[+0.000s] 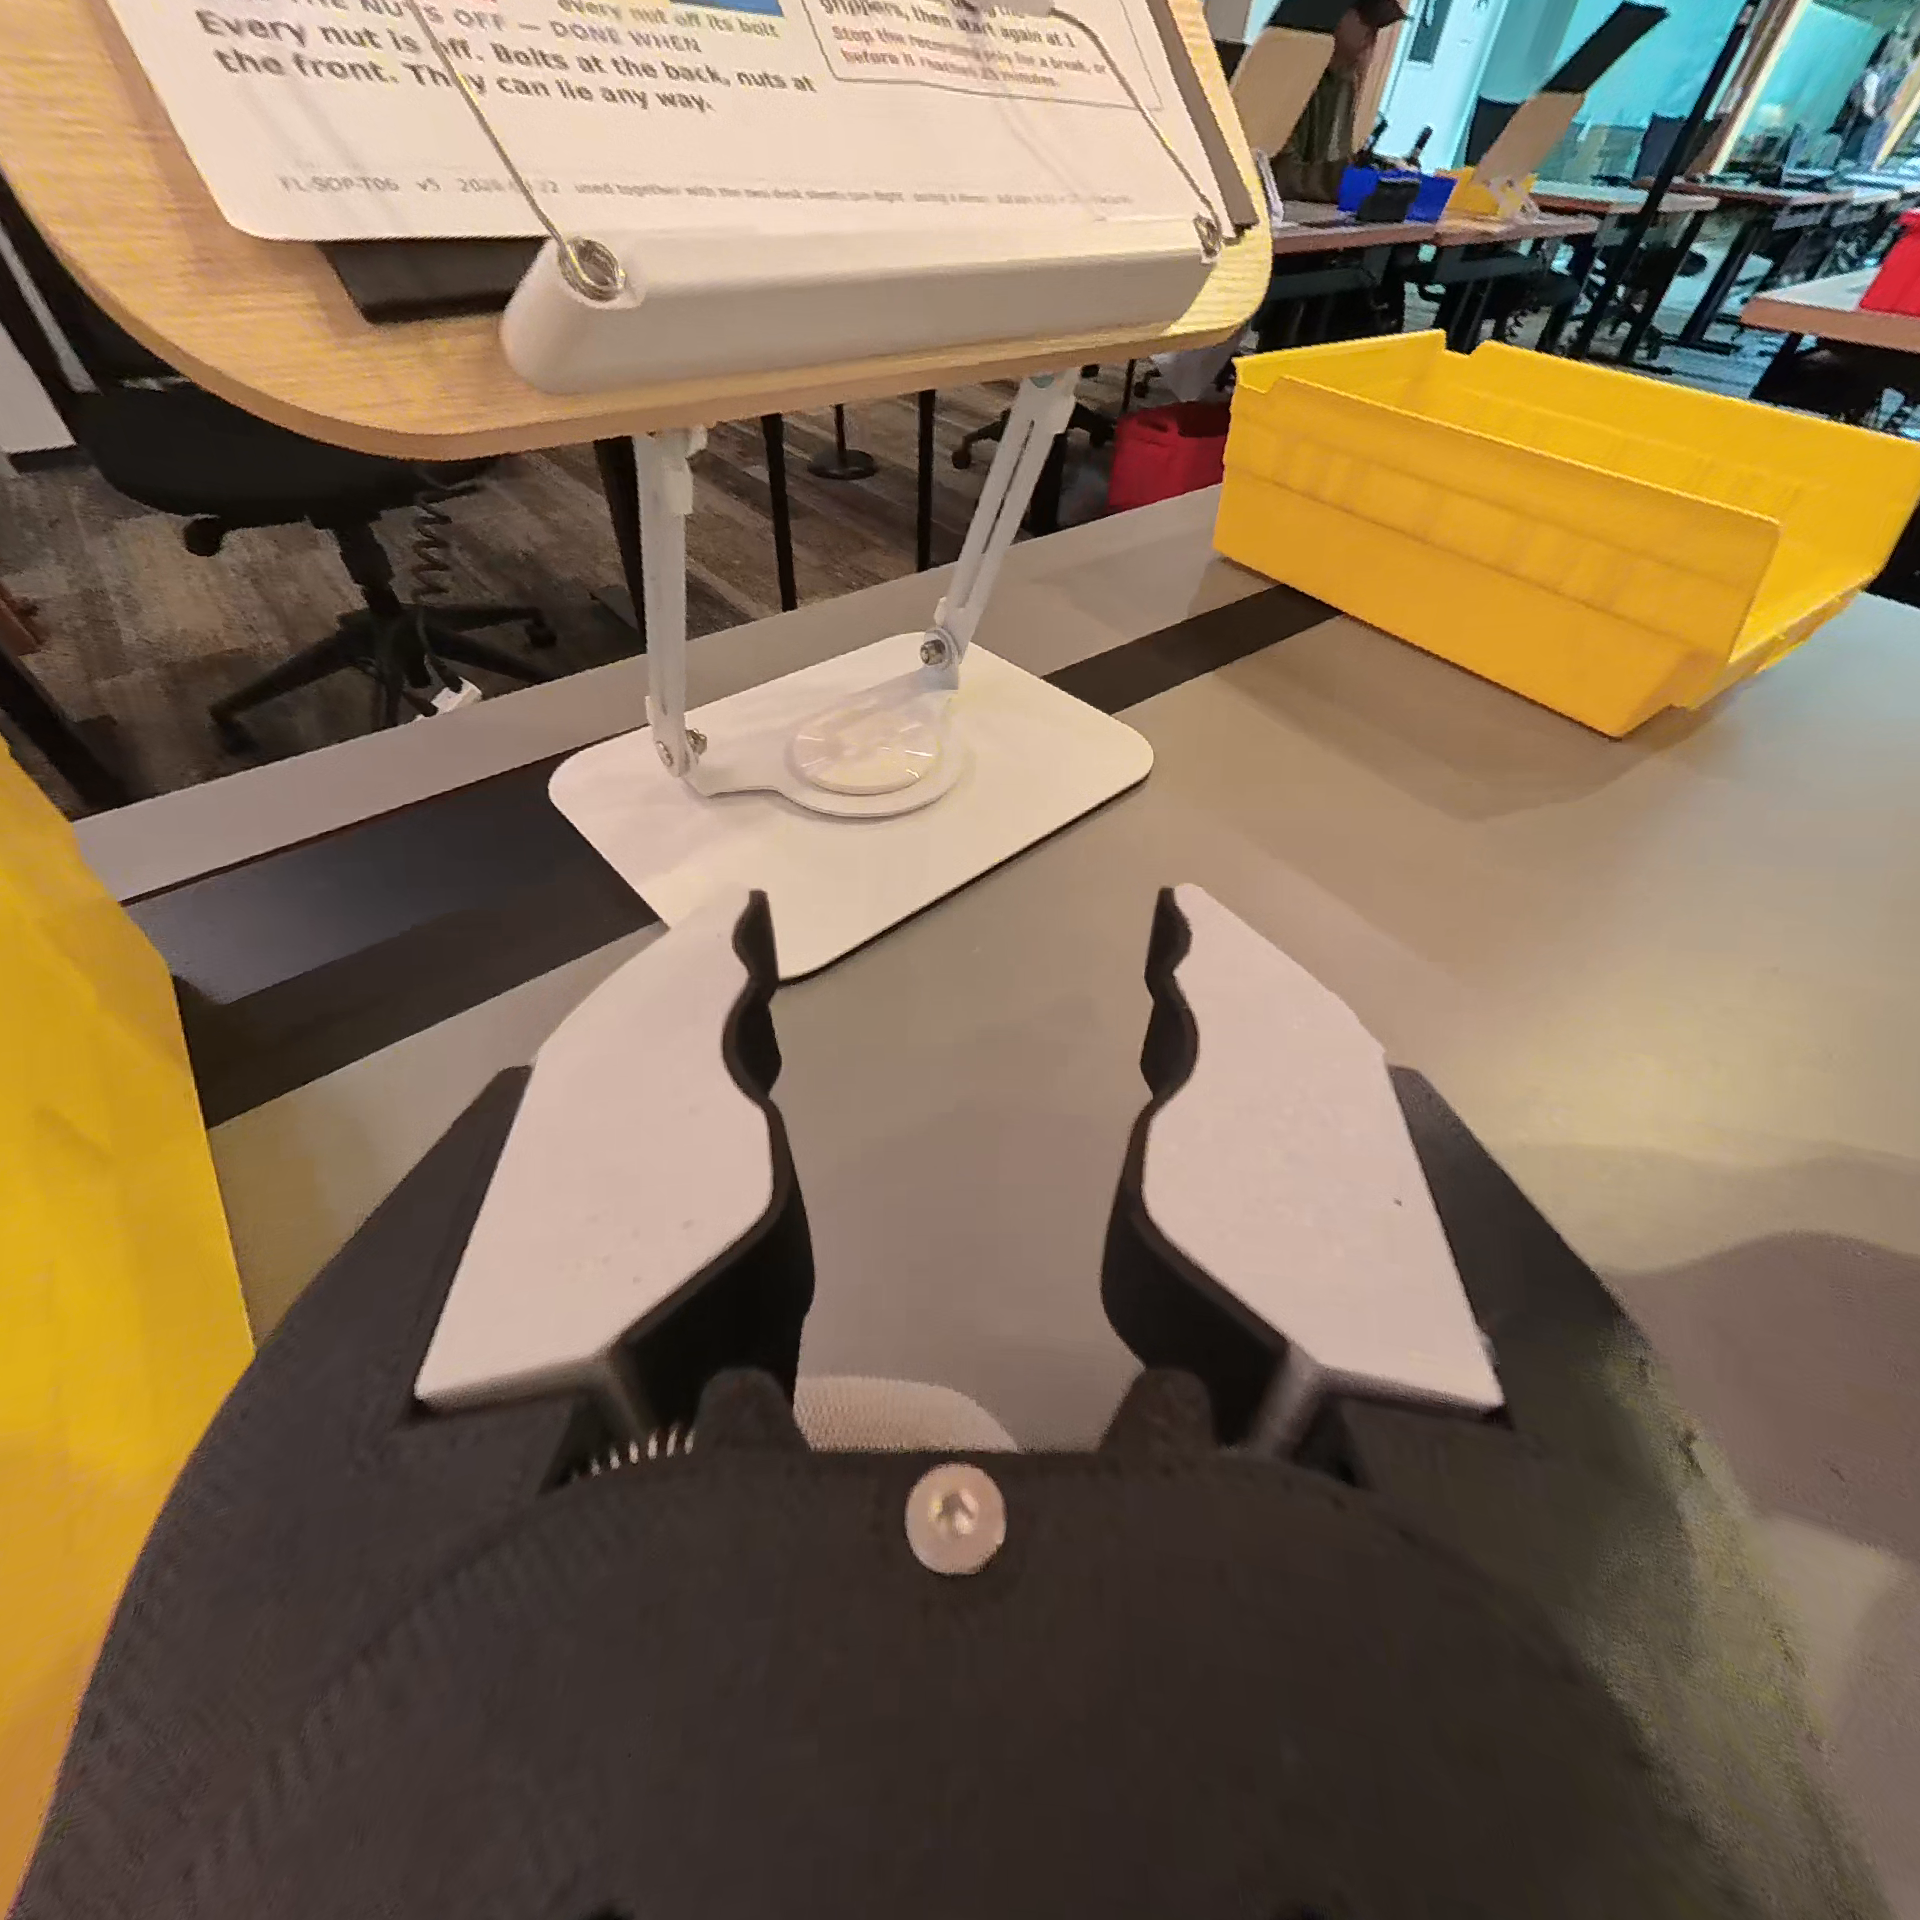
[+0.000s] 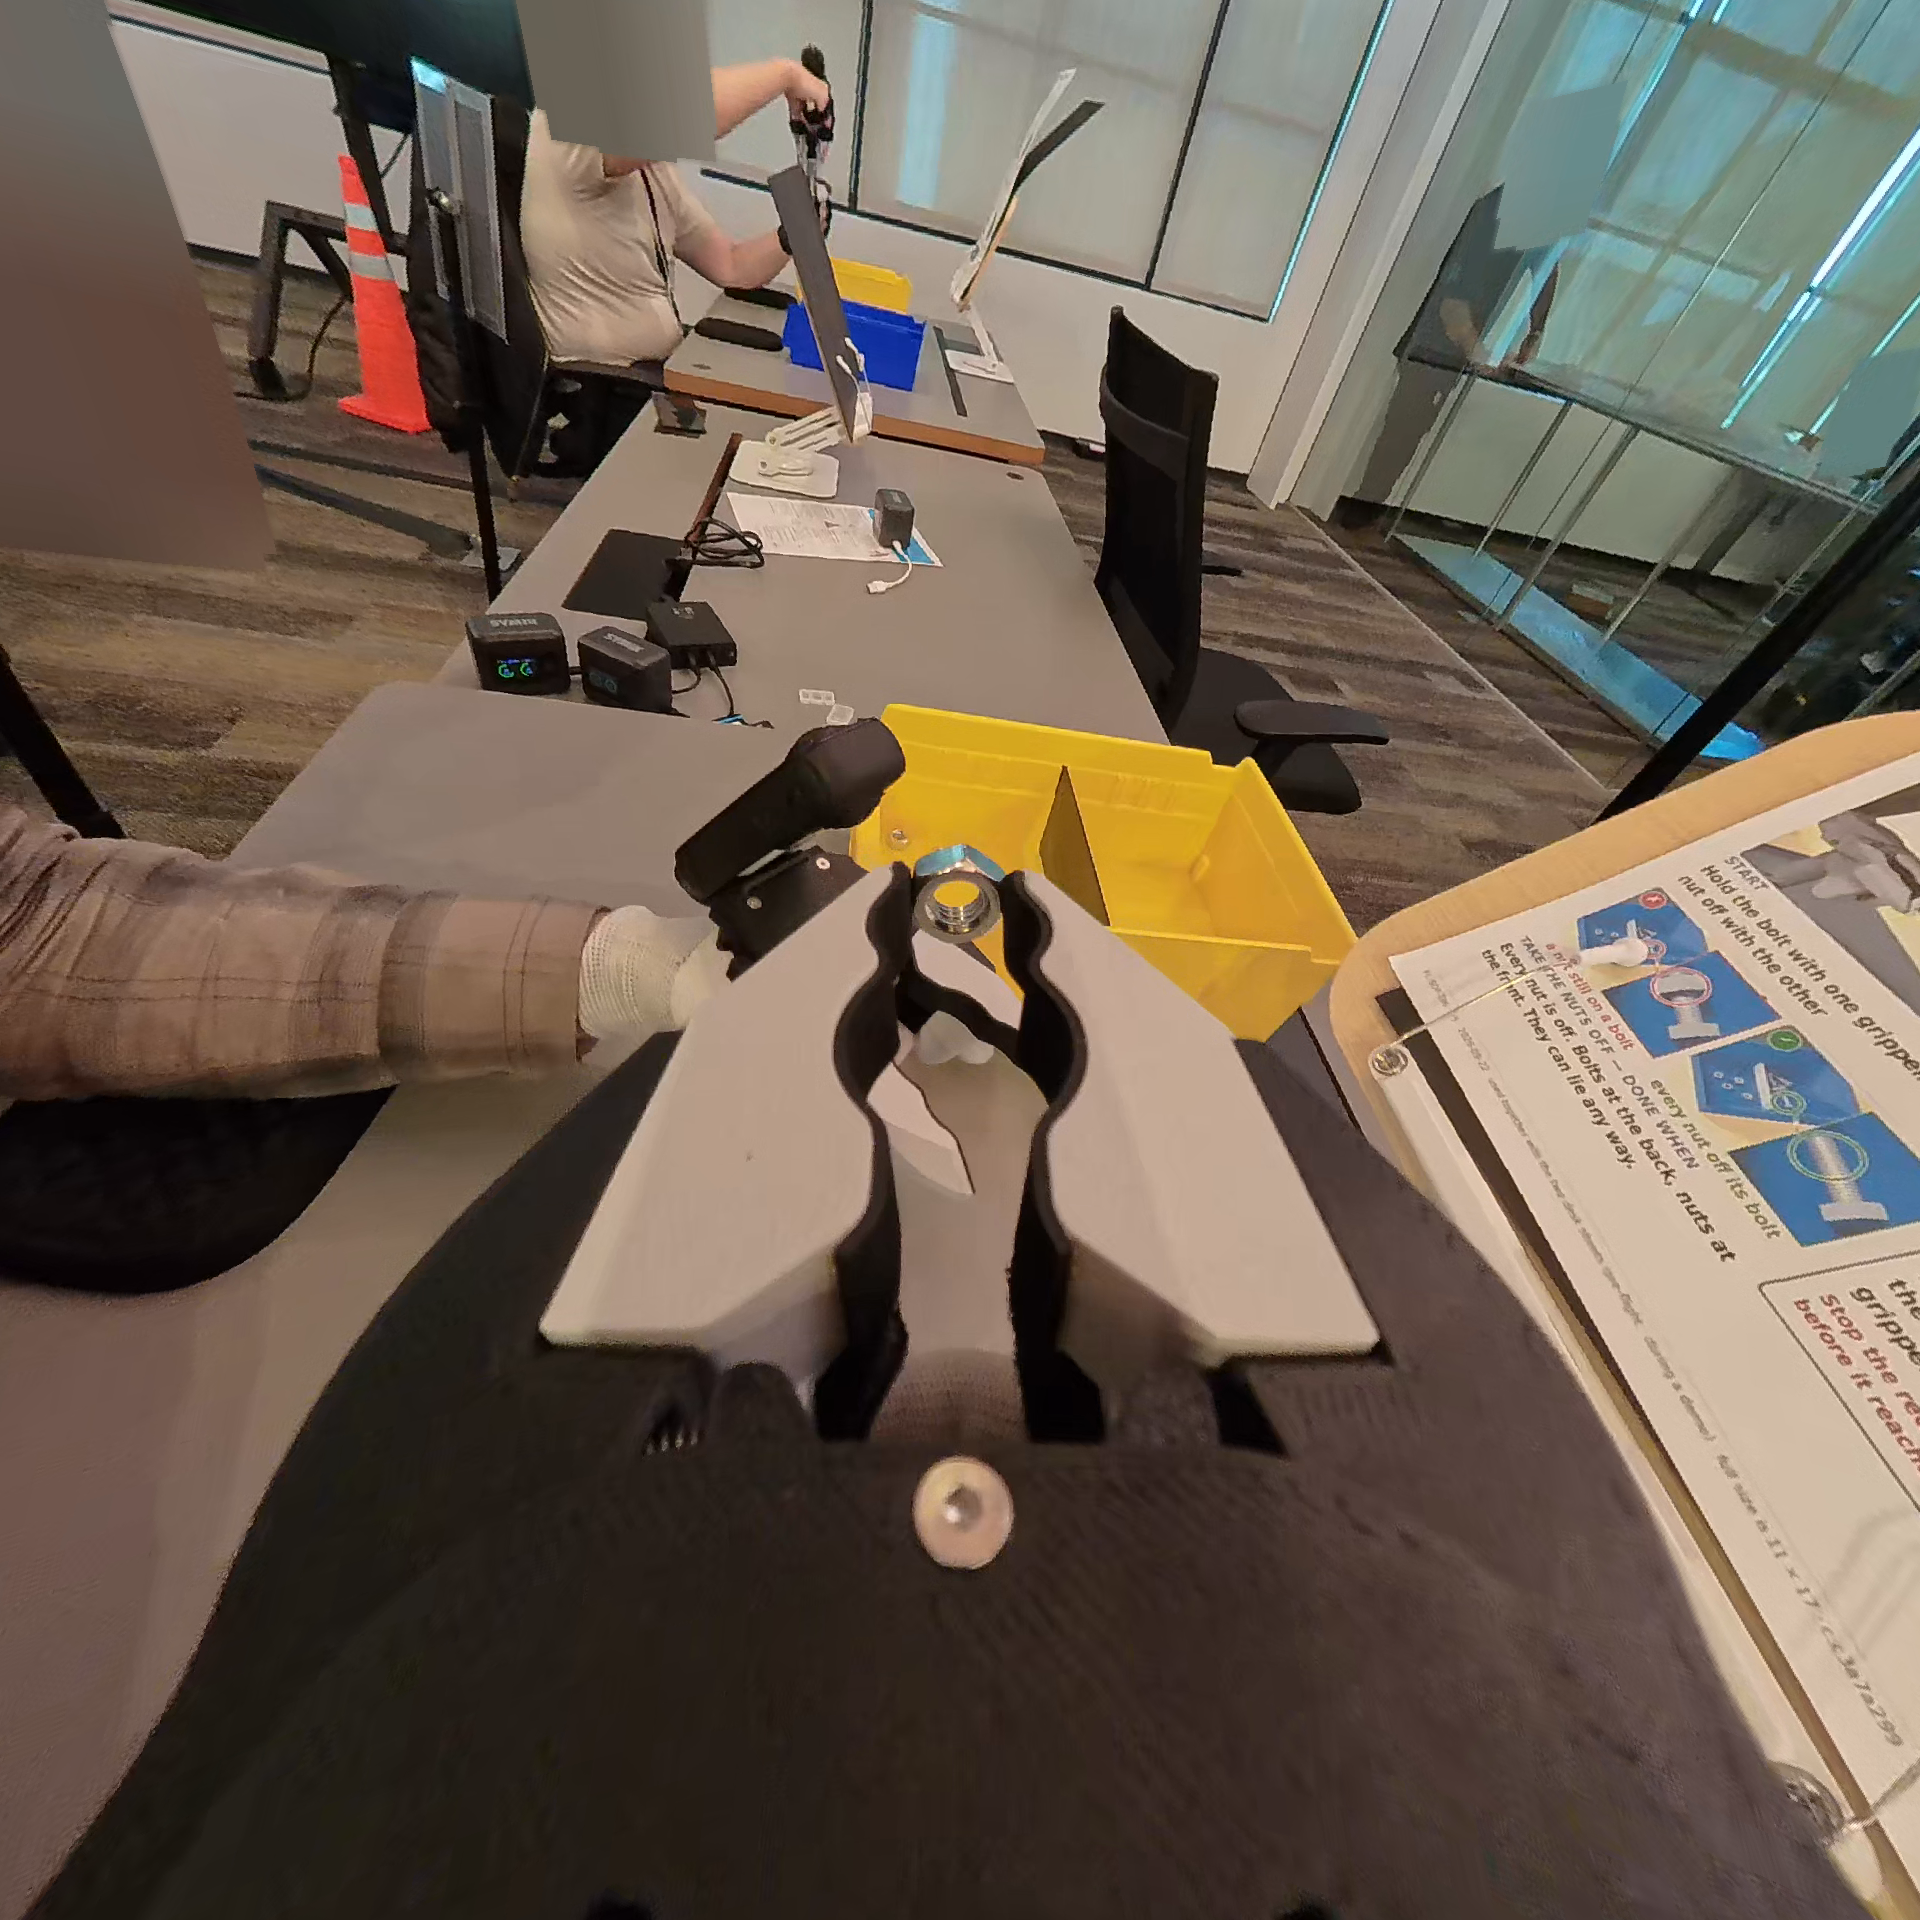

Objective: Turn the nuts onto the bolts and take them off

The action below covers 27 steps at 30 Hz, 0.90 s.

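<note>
My right gripper (image 2: pixel 956 896) is shut on a silver hex nut (image 2: pixel 961 930), pinched at the fingertips with its hole facing the camera, held above the grey table (image 2: pixel 520 769). My left gripper (image 1: pixel 961 935) is open and empty, low over the table and pointing at the white base of a document stand (image 1: pixel 935 831). In the right wrist view the left gripper's black body (image 2: pixel 790 821) lies just behind and left of the nut, held by a white-gloved hand (image 2: pixel 634 977). I see no bolt in either view.
A yellow bin (image 2: pixel 1143 821) with a dark divider stands just behind the nut; another yellow bin (image 1: pixel 1507 520) is at the table's back right, and more yellow plastic (image 1: pixel 83 1143) at the left edge. The stand's board with an instruction sheet (image 2: pixel 1610 1091) is close on the right. Chargers and another person sit farther back. The gap from one gripper's tips to the other's is roughly 20 cm.
</note>
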### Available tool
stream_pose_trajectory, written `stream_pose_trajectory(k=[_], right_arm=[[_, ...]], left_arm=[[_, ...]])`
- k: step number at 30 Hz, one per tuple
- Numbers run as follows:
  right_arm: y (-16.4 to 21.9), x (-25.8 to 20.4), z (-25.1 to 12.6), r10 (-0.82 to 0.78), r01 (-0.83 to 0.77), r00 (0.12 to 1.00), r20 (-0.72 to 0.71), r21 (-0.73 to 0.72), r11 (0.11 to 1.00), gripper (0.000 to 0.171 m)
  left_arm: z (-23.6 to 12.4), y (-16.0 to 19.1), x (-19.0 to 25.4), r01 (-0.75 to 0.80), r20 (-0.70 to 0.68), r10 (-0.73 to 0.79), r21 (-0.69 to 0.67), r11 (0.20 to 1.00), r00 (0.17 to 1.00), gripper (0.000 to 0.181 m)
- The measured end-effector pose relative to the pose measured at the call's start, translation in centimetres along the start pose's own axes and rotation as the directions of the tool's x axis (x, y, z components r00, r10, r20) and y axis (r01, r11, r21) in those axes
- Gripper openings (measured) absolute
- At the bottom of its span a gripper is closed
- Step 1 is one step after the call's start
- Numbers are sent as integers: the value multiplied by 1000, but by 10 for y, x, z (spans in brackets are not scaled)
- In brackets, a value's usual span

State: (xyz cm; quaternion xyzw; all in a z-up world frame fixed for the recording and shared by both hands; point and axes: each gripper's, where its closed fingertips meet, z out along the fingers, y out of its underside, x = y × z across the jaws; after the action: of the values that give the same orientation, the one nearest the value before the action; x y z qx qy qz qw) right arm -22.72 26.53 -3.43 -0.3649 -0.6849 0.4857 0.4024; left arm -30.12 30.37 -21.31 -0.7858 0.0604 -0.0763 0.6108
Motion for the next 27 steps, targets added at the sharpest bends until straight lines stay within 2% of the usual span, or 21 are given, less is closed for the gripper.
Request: stream_pose_trajectory(k=[9, 15, 20, 27], right_arm=[[13, 9, -6, -9, 7, 1000, -24, -45, 999, 16], [14, 9, -9, -6, 5, 1000, -20, -42, 999, 16], [15, 11, -10, -2, 1, 1000, -21, -44, 999, 16], [21, 13, -11, 7, -8, 1000, -12, -53, 999, 16]], left_arm=[[-16, 11, 30, -56, -225, 37, -79, 995, 974, 72], [-22, 39, 53, -164, -353, 82, -208, 964, 932, 75], [-23, 65, 58, -274, -381, 148, -302, 913, 913, 73], [-30, 86, 58, -329, -421, 161, -362, 872, 893, 71]])
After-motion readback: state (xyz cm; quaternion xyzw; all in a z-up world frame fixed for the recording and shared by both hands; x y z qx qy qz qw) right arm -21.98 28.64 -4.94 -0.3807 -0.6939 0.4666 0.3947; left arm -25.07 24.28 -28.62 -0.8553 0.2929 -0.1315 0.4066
